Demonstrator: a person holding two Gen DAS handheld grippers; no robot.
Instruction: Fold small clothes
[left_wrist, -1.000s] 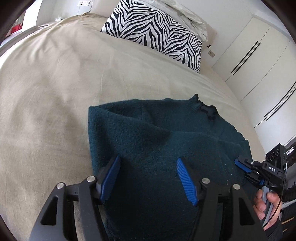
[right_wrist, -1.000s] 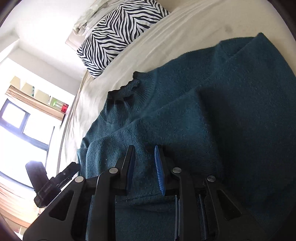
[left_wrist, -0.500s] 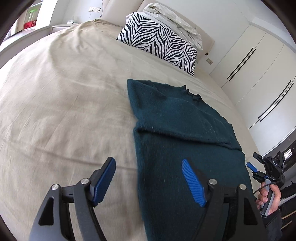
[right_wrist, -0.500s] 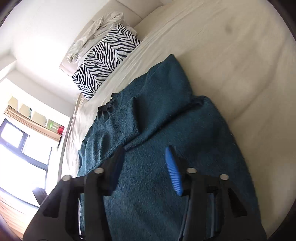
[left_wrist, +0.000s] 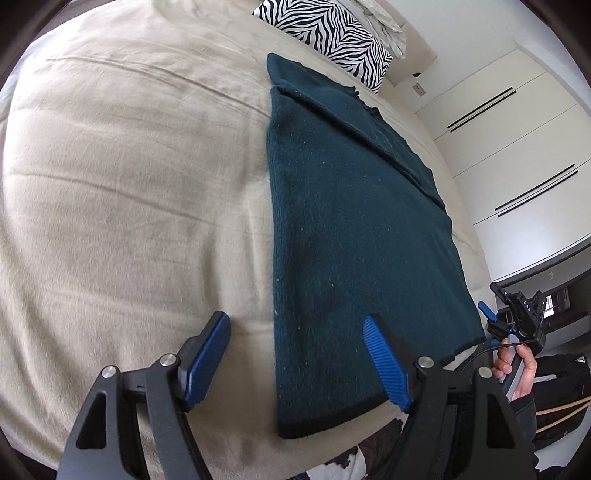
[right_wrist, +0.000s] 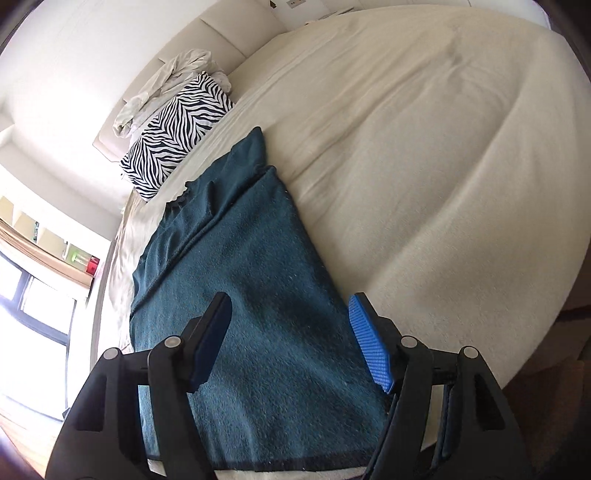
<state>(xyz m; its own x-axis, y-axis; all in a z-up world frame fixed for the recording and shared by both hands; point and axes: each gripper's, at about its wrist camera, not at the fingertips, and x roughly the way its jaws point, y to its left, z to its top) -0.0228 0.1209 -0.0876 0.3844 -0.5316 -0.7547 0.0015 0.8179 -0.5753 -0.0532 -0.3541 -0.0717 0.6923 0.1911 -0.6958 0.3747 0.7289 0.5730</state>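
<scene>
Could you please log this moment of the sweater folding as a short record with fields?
garment: dark teal sweater, folded into a long strip, flat on the bed
surface: beige bed cover
behind: zebra pillow
left hand-held gripper: open, holds nothing
right hand-held gripper: jaws have just been opening, nothing between them

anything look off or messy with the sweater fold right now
Mostly tidy. The teal sweater lies flat on the bed as a long strip, but at its far end one corner pokes out past the folded-over layer, so that end isn't squared. Both grippers are open and clear of it.
</scene>
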